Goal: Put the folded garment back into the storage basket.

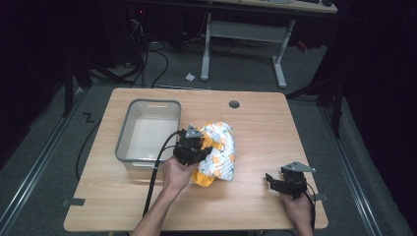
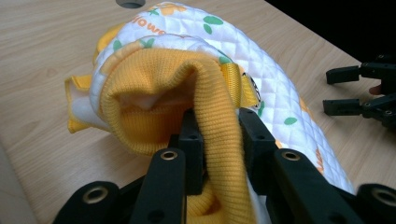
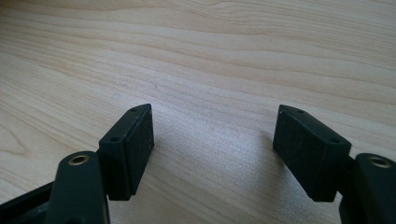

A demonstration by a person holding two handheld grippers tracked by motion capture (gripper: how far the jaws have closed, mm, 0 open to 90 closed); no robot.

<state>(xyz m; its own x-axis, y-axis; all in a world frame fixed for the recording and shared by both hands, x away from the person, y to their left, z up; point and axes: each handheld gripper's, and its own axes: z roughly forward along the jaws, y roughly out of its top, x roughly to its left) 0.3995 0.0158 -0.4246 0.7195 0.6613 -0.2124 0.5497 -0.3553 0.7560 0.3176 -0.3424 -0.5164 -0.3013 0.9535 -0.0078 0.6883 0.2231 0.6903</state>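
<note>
The left gripper (image 1: pixel 200 150) is clamping its jaws on the yellow ribbed hem of a small quilted garment (image 1: pixel 220 150), white with orange and green prints. The garment is lying bunched near the middle of the wooden table (image 1: pixel 265 123), just right of a clear plastic bin (image 1: pixel 147 129). The right gripper (image 1: pixel 271 181) is resting near the table's near right corner, well apart from the garment, its jaws standing apart with nothing between them.
</note>
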